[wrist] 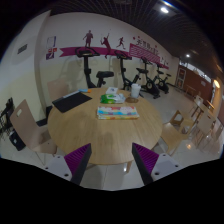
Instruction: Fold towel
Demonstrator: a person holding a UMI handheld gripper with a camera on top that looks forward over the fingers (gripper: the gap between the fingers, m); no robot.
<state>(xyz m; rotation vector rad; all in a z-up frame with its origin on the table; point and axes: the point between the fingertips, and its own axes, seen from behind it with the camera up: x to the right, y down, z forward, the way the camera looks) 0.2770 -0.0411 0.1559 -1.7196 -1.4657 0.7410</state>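
Note:
A folded towel (pixel 117 112) with white, green and pale bands lies flat on the far half of a round wooden table (pixel 100 130). My gripper (pixel 111 160) is held high above the near edge of the table, well short of the towel. Its two fingers with magenta pads (pixel 78 158) stand wide apart with nothing between them.
A dark mat or laptop (pixel 70 101) lies on the table's far left. A green-and-white box (pixel 111 97) and a white cup (pixel 135 91) stand behind the towel. Wooden chairs (pixel 24 125) ring the table. Exercise bikes (pixel 128 72) line the back wall.

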